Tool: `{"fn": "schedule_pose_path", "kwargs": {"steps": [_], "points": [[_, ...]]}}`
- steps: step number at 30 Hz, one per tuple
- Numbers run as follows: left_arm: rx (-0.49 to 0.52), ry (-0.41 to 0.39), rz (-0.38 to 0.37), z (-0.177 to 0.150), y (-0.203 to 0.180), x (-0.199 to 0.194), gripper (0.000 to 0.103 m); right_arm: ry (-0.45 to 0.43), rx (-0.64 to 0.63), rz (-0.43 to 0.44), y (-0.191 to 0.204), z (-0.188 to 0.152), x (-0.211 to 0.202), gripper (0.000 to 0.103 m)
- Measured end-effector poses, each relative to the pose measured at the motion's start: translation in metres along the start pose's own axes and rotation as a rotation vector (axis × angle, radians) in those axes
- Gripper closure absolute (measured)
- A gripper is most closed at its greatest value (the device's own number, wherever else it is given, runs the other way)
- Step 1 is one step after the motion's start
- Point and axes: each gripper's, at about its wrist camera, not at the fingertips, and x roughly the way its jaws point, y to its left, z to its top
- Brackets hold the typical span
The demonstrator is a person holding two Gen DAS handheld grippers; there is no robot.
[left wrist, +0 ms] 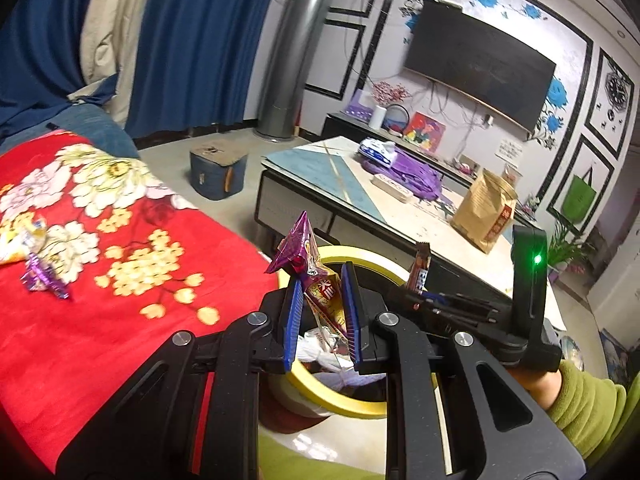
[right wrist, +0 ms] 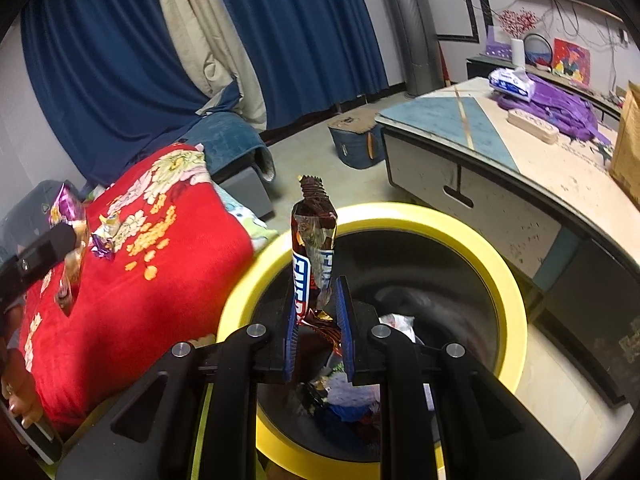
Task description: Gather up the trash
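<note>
Left claw (left wrist: 322,312) pinching purple wrapper (left wrist: 298,246), right claw (right wrist: 318,330) pinching candy wrapper (right wrist: 314,236), over yellow bin (right wrist: 508,280). Could miss the bin if let go crooked.

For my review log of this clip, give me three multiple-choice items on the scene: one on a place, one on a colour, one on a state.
1. Where do both grippers hold their wrappers?
A. over the yellow-rimmed round trash bin
B. over the low table
C. over the blue stool

2. What colour is the bin's rim?
A. red
B. yellow
C. white

3. What state is the right gripper in?
A. open, nothing in it
B. shut on the brown chocolate-bar wrapper
C. resting on the blanket

Key: 1 A, the left gripper with the crumpled purple-and-red snack wrapper and the right gripper are above the yellow-rimmed round trash bin; 2 B, the rim is plainly yellow; 3 B, the brown chocolate-bar wrapper stands upright between its fingers.
</note>
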Motion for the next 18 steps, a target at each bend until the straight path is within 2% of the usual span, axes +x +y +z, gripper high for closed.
{"fn": "schedule_pose_path", "kwargs": {"steps": [8, 18], "points": [[0.032, 0.058, -0.032, 0.000, -0.017, 0.030, 0.089, 0.025, 0.054, -0.001, -0.019, -0.015, 0.006, 0.086], [0.061, 0.113, -0.057, -0.001, -0.029, 0.057, 0.088, 0.058, 0.123, -0.013, -0.042, -0.030, 0.016, 0.080]]}}
